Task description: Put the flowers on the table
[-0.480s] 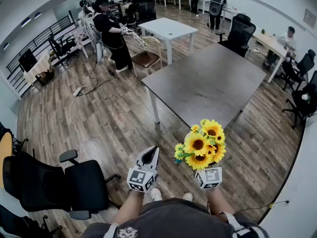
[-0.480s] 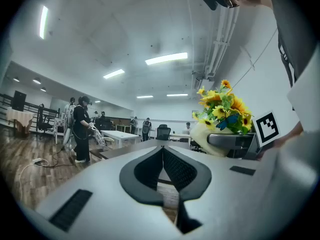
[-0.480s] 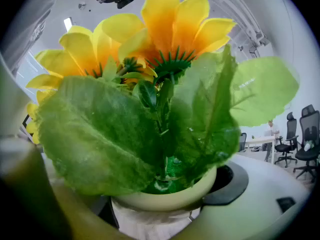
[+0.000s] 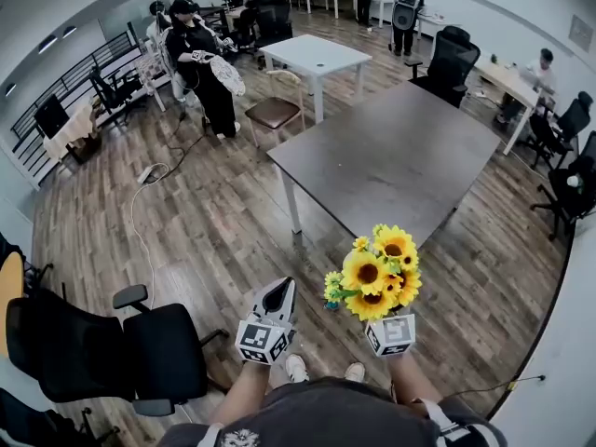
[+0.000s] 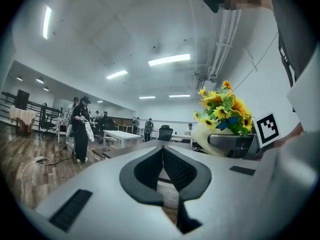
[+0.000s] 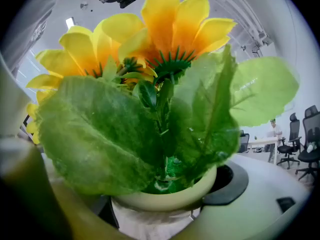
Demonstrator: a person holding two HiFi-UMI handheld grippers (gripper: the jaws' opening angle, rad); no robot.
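Observation:
A bunch of yellow sunflowers [image 4: 377, 273] with green leaves stands in a cream pot [image 6: 170, 199]. My right gripper [image 4: 383, 311] is shut on that pot and holds it upright above the wooden floor, a short way in front of the near corner of the dark grey table [image 4: 391, 152]. In the right gripper view the leaves and blooms [image 6: 165, 29] fill the picture and hide the fingertips. My left gripper [image 4: 279, 291] hovers beside the flowers, to their left, its jaws shut with nothing between them [image 5: 162, 149]. The bouquet [image 5: 222, 109] shows at its right.
A black office chair [image 4: 158, 352] stands close at my left. Beyond the grey table are a white table [image 4: 312, 54], a brown chair [image 4: 275, 112] and a standing person [image 4: 200, 63]. A cable [image 4: 149, 170] lies on the floor. More office chairs [image 4: 568, 189] line the right side.
The flowers and both grippers have shifted slightly towards the table. The standing person at the back has stepped further away to the left.

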